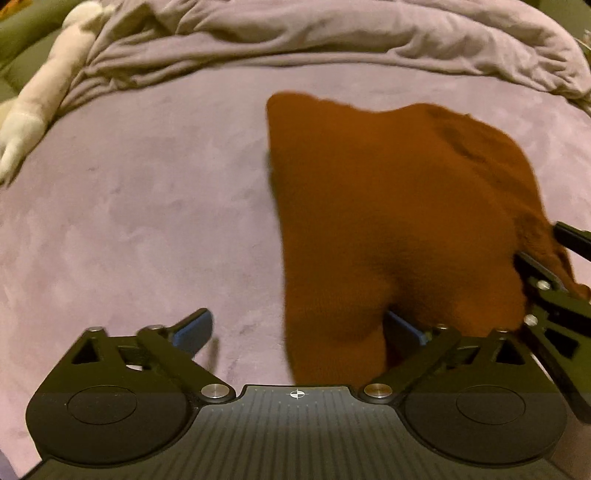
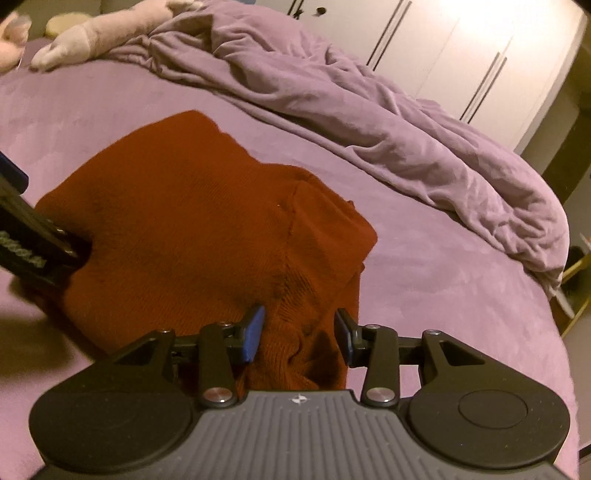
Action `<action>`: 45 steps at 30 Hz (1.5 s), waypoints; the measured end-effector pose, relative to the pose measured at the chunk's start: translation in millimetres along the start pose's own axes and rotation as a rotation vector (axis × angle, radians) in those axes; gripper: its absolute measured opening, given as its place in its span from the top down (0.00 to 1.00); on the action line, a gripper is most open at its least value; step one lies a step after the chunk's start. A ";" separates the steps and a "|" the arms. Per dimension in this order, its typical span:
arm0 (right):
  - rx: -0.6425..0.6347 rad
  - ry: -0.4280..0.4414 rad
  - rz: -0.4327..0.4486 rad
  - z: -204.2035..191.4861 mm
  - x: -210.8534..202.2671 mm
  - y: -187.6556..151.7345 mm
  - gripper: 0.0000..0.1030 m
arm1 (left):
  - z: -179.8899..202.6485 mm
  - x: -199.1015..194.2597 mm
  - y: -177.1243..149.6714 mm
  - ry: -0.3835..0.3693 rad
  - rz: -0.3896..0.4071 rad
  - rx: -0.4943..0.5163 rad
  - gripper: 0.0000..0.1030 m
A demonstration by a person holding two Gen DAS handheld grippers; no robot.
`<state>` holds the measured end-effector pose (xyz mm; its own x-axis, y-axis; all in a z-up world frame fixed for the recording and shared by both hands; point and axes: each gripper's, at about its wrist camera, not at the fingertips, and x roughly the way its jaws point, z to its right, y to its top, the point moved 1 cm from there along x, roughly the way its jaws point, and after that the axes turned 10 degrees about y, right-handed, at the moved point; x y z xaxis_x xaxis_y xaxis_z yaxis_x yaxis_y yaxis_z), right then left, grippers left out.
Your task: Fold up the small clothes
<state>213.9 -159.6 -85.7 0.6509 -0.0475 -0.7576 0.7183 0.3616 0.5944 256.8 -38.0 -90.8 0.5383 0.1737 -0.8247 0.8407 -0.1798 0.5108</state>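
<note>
Sweater (image 2: 184,221) lying mid-bed (image 2: 424,295), straight ahead of both claws. Left claw (image 1: 299,332) at its near left edge, fabric draped over the right finger. Right claw (image 2: 299,328) at the near right corner, bunched fabric between the fingers. Rumpled duvet (image 2: 369,122) heaped behind, along the far side. Stuffed toy (image 2: 96,33) further back left, beside the duvet. Wardrobe (image 2: 461,55) beyond the bed, right.

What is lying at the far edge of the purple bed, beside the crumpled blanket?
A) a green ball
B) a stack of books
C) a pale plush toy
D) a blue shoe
C: a pale plush toy lies at the far edge of the purple bed, next to the crumpled lilac blanket.
</note>
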 end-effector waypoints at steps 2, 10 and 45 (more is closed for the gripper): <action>0.005 -0.002 -0.009 -0.3 -0.1 1.8 0.60 | -5.0 -3.8 -0.4 -0.015 -0.012 -0.014 0.00; 0.188 0.034 0.101 22.9 -34.9 12.0 0.59 | -57.8 -40.6 13.5 0.029 0.088 -0.198 0.00; 0.185 0.012 -0.067 5.9 -57.4 -20.2 0.15 | -30.3 -49.4 -10.3 0.054 0.155 -0.106 0.00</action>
<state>163.4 -169.6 -52.7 0.5977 -0.0540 -0.7999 0.7937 0.1807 0.5809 223.4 -15.4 -47.9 0.6615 0.2044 -0.7216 0.7478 -0.1059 0.6555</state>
